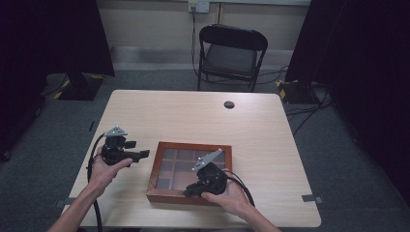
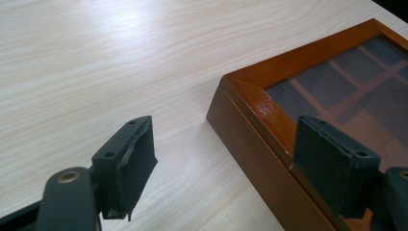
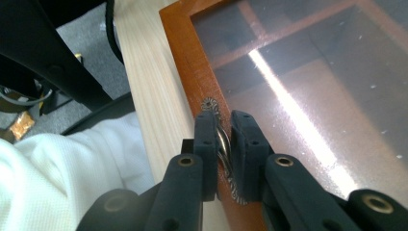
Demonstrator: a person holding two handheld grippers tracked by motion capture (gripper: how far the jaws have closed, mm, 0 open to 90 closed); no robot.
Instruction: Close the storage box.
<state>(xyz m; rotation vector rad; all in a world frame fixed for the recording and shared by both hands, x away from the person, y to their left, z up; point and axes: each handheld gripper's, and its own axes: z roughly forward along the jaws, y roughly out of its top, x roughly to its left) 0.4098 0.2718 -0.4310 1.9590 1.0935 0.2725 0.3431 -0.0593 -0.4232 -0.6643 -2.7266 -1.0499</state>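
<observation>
Metal handle (image 3: 222, 139) betw. R gripper (image 3: 224, 126) pads

Grey carpet floor (image 1: 58, 145) — black folding chair (image 1: 231, 53) behind the wooden table (image 1: 193, 116).

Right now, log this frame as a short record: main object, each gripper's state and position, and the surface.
object: wooden box with glass lid, closed
right gripper: jaws shut on metal handle at the lid's front edge
left gripper: jaws open, beside the box's left corner, touching nothing
surface: light wood table
background: black folding chair
</observation>
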